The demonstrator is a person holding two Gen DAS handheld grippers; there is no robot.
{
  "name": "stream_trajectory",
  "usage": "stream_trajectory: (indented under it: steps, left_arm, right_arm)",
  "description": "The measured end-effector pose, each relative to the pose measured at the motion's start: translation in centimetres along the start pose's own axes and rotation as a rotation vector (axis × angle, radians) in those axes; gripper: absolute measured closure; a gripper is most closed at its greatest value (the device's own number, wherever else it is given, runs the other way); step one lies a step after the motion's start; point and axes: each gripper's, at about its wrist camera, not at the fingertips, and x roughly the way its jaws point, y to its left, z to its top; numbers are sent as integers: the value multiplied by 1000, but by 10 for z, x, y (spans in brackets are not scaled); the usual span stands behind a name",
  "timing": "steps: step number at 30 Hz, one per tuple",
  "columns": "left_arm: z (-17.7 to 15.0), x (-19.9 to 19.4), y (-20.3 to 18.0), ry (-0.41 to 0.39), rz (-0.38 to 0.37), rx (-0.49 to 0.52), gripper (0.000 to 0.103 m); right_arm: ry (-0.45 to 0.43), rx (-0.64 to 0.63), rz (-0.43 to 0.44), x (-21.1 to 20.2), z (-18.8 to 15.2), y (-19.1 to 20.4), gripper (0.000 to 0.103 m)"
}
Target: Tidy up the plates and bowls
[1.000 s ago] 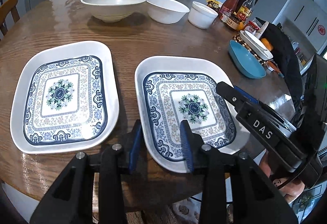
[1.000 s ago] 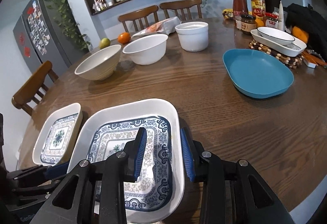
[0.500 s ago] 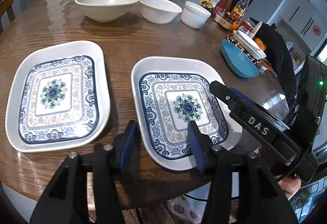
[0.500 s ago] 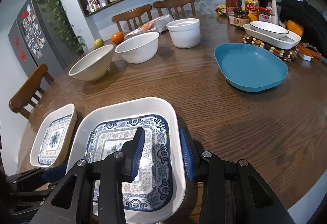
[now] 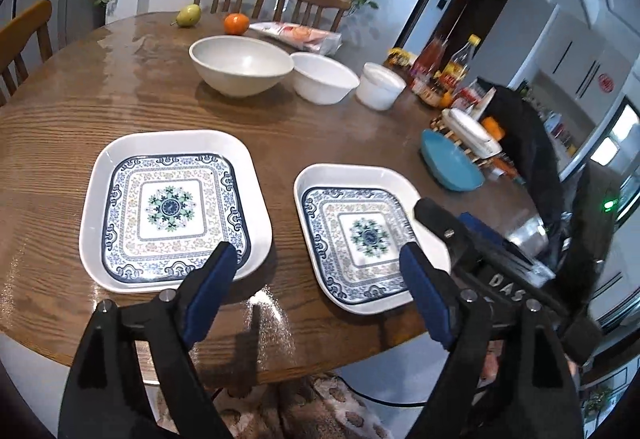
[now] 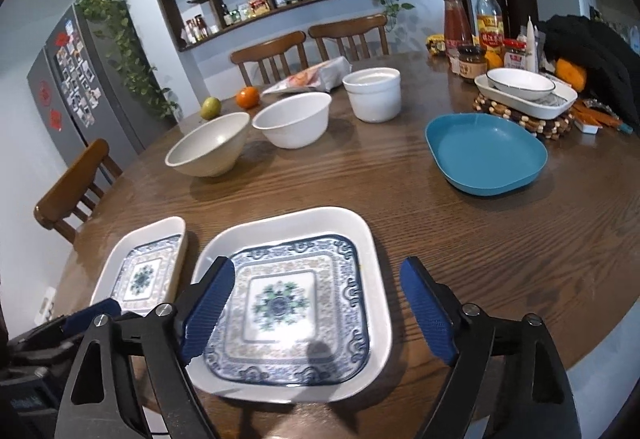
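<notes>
Two square white plates with blue patterns lie side by side near the front edge of the round wooden table point(image 5: 120, 99). The left plate point(image 5: 172, 209) also shows in the right wrist view point(image 6: 144, 275); the right plate point(image 5: 362, 235) sits under my right gripper point(image 6: 286, 303). My left gripper point(image 5: 316, 293) is open and empty, above the gap between the plates. My right gripper point(image 6: 316, 309) is open and empty over the right plate. A beige bowl point(image 5: 240, 65), a white bowl point(image 5: 324, 77), a white ramekin point(image 5: 380, 85) and a blue dish point(image 6: 486, 153) stand further back.
A white dish on a beaded trivet point(image 6: 524, 91), sauce bottles and jars point(image 6: 488, 35) and a black bag point(image 6: 588, 51) crowd the right side. A pear point(image 5: 188, 15), an orange point(image 5: 236, 23) and a snack packet point(image 5: 300, 35) lie at the back. Chairs surround the table.
Both grippers opened wide and pulled back and up from the right plate. The plate now lies free on the table.
</notes>
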Motion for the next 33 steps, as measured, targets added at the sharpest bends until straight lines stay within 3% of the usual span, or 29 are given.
stream_trajectory:
  steps: [16,33]
  left_arm:
    - [11,-37,54,-121,67,-107,20]
    - [5,-51,112,-145,263,-224,21]
  right_arm:
    - [-6,-48,21,-7,-5,29,15]
    - [29,-97,98,9,-11,63,15]
